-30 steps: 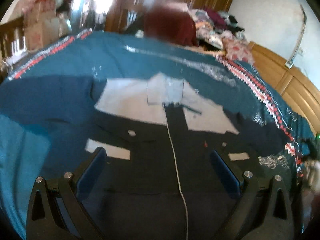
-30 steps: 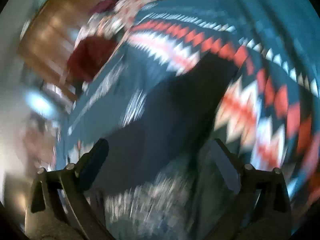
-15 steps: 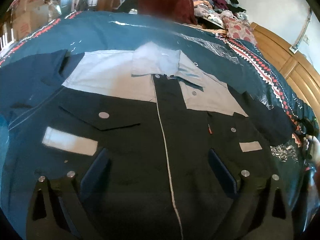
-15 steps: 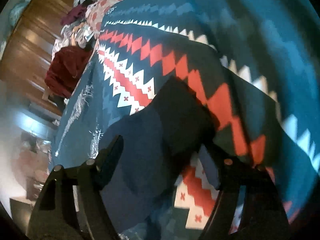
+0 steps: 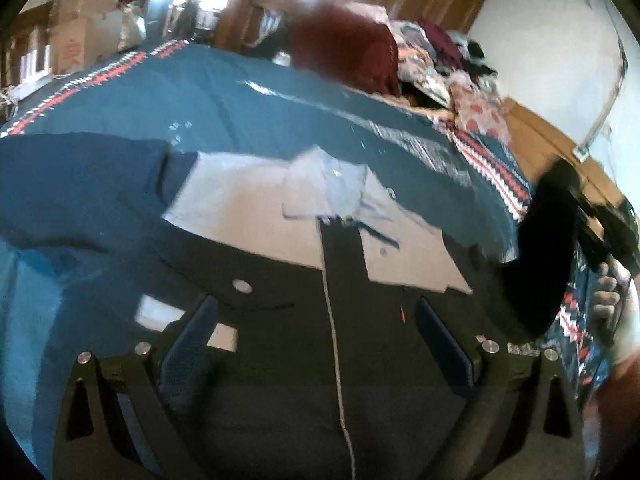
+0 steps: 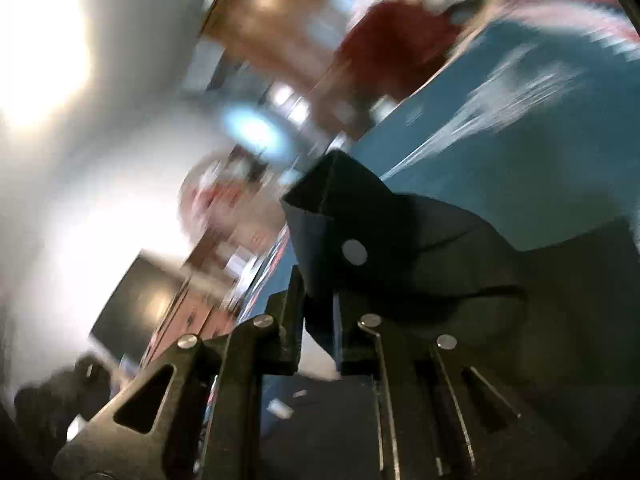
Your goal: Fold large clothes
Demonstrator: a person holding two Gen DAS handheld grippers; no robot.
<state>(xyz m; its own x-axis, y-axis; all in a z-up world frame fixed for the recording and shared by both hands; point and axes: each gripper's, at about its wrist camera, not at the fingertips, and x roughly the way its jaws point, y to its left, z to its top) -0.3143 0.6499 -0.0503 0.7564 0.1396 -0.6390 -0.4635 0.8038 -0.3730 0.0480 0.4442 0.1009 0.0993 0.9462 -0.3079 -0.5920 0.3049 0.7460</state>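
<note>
Here the shirt [image 5: 280, 344] lies spread flat on the bed [image 5: 248, 104], directly under the left hand-held gripper [image 5: 316, 344], whose fingers stand wide apart and empty. The right hand-held gripper [image 6: 318, 320] is pinched tight on the shirt's dark cuff [image 6: 348, 216], lifted off the bed.
</note>
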